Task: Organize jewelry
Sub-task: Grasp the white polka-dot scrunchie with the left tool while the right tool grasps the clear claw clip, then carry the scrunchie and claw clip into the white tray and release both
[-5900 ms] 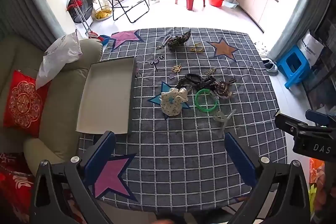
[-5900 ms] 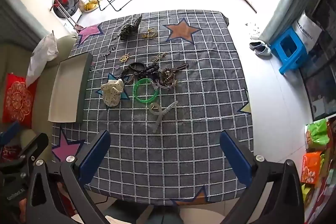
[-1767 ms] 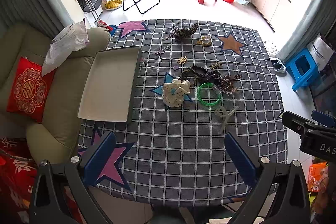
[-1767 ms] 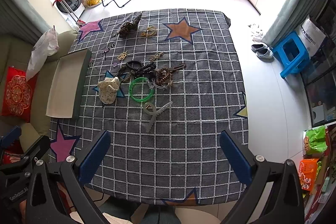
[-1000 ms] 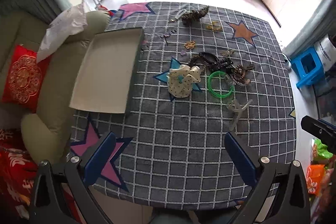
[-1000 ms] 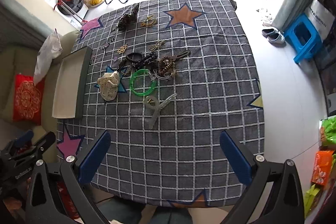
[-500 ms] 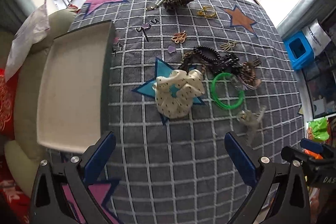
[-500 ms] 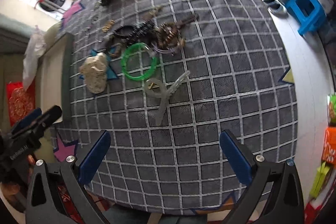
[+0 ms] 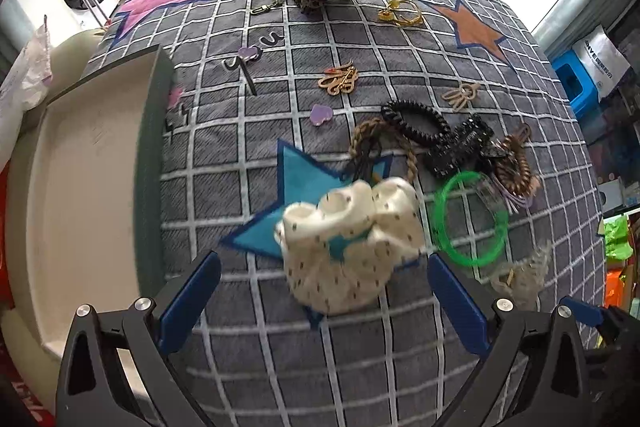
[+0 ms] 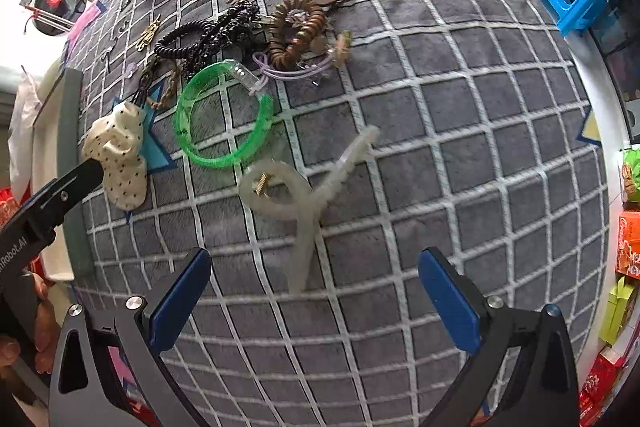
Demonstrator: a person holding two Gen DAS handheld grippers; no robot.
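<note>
Left gripper [image 9: 324, 301] spread wide and holding nothing, low over the cream dotted scrunchie [image 9: 352, 243] on the blue star of the grey checked tablecloth [image 9: 224, 155], just right of the open white box [image 9: 80, 179]. Right gripper [image 10: 314, 301] likewise wide apart and empty, above the translucent hair claw [image 10: 304, 199], beside the green bangle [image 10: 224, 115]; black coil tie [image 10: 182, 41] and brown coil tie [image 10: 298, 29] farther back.

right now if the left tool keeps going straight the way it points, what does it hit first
Most likely the cream polka-dot scrunchie, which lies centred between the open left tool's blue fingers, just ahead of the tips. The green bangle sits off to the right. Depth is hard to judge here.
</note>
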